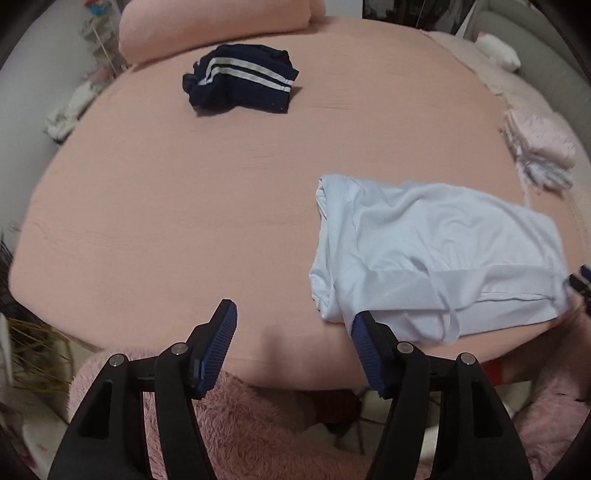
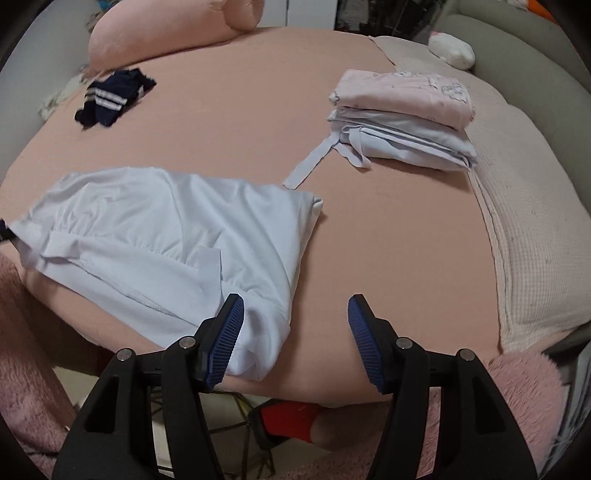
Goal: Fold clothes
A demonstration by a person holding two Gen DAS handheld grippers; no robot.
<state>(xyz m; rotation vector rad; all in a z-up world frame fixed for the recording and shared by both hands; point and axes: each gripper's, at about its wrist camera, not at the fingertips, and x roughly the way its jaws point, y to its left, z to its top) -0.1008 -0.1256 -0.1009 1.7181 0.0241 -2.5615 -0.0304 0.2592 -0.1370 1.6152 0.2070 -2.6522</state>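
Note:
A pale blue garment (image 1: 436, 251) lies partly folded on the pink bed (image 1: 184, 192), at the near edge. My left gripper (image 1: 293, 325) is open beside its left end, with the right finger just at the cloth's corner. In the right wrist view the same garment (image 2: 166, 236) spreads to the left. There my right gripper (image 2: 295, 317) is open at its right end, the left pad (image 2: 227, 339) resting against the cloth. A dark navy garment with white stripes (image 1: 240, 83) lies crumpled at the far side of the bed (image 2: 388, 240).
A stack of folded pink and pale blue clothes (image 2: 402, 118) sits at the right, a loose strap (image 2: 310, 162) trailing from it. A pink bolster pillow (image 1: 214, 26) lies at the bed's head. A fluffy pink sleeve (image 1: 240, 424) and a waffle blanket (image 2: 528, 240) border the bed.

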